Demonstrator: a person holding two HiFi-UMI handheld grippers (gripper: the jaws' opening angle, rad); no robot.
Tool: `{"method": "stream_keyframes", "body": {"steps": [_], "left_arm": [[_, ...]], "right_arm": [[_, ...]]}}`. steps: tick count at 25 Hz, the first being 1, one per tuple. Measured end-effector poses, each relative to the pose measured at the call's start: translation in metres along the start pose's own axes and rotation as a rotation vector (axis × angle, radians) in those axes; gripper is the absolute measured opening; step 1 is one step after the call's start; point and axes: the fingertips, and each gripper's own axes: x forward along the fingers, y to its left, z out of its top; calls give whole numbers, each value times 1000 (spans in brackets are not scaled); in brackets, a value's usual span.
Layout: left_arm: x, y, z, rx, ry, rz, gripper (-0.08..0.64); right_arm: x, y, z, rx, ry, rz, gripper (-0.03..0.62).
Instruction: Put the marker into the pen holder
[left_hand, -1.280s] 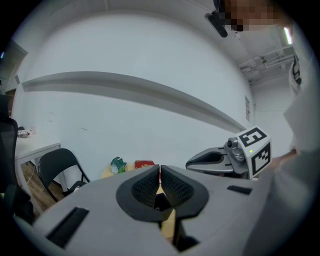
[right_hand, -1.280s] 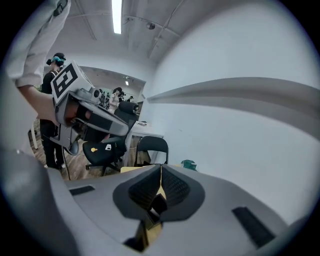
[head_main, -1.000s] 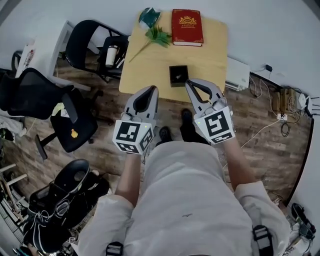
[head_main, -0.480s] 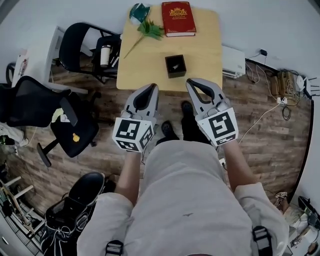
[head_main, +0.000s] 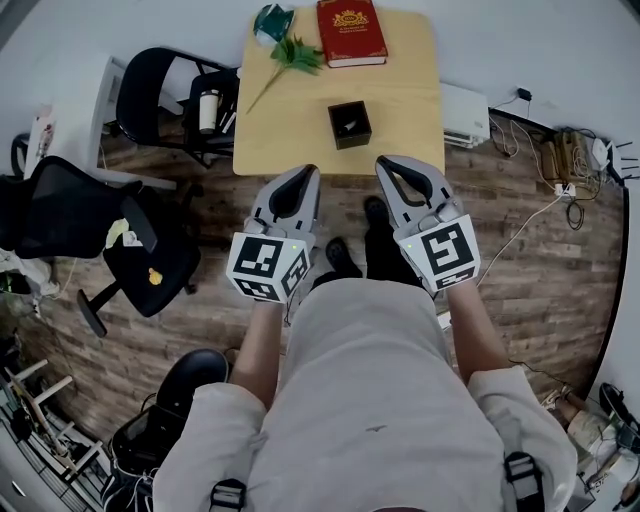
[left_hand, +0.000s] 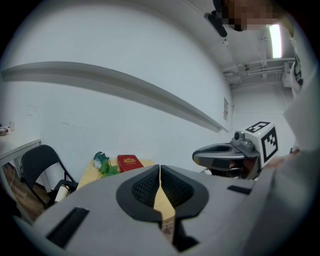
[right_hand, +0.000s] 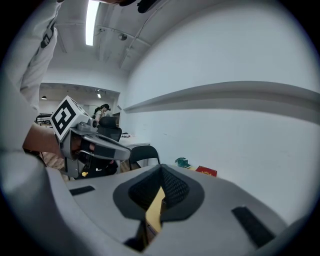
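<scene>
Both claws were closed and empty, just short of the table.
The left gripper and right gripper hung side by side off the table's near edge, jaws pressed together on nothing. The black pen holder stood on the table near that edge. A pale item inside it, possibly the marker, was too small to tell.

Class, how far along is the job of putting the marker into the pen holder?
Done: nothing. In hand: nothing; left gripper and right gripper are shut and empty, short of the wooden table. Left: find the marker, which I cannot make out, grasp it, drop it into the black pen holder.
</scene>
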Motion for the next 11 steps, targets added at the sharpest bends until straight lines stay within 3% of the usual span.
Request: {"method": "stream_keyframes", "body": {"steps": [11], "left_arm": [[-9,-2,-1,2,3,2,11]], "right_arm": [[-2,5,2,0,-2,3,-2]]}}
